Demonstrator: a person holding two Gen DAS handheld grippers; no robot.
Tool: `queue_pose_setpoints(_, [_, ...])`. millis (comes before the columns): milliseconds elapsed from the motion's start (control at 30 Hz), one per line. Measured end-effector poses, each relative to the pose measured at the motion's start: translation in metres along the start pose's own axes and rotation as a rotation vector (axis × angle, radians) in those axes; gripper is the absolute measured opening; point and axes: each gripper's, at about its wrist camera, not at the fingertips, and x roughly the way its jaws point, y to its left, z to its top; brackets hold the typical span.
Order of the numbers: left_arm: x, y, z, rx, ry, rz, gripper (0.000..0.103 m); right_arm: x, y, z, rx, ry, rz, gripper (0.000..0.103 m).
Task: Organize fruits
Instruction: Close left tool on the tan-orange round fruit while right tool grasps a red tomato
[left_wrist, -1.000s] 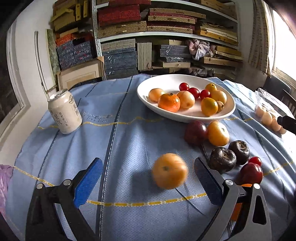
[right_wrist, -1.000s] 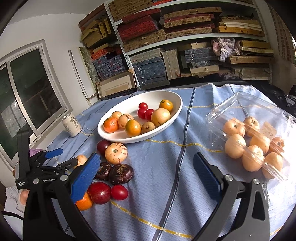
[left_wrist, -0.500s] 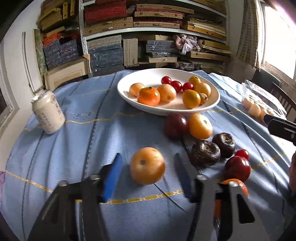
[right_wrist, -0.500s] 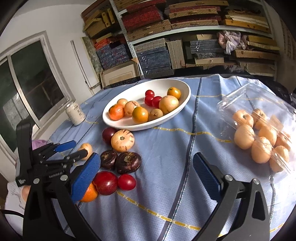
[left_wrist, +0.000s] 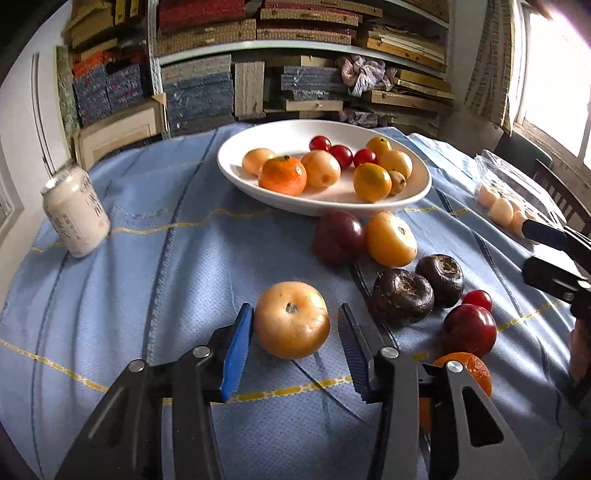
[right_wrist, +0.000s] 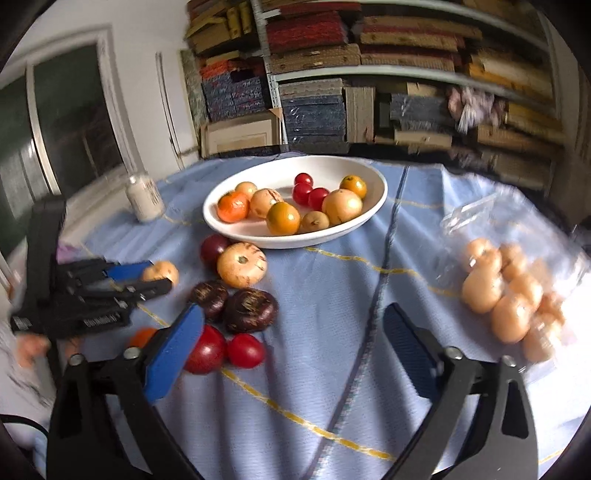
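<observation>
Orange half hidden behind left claw; right view blurred.

Behind your table stands a metal shelving unit crammed with flat cloth-covered boxes in red, tan and dark blue, with a crumpled pale cloth bundle stuffed among them. You see a white plastered wall to the left with a dark-paned, white-framed window. On the other side, a bright window floods daylight in, washing out its frame. A dark wooden chair back stands below it. A light blue tablecloth with yellow stitched lines covers the table.
</observation>
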Motion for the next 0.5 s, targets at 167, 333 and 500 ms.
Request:
queue_pose_setpoints(167, [0.006,0.007,0.000,-0.040,0.027,-0.024,0.045,0.007,0.000,-0.003,-0.036,0.049,0.008,0.063])
queue_pose_setpoints(333, [0.007,0.010,0.000,-0.064,0.032,-0.037,0.042,0.013,0.007,-0.010,-0.090,0.082,0.033,0.059])
queue_pose_setpoints(500, [0.007,0.010,0.000,-0.063,0.033,-0.036,0.042,0.020,0.014,-0.015,-0.108,0.111,0.075,0.058])
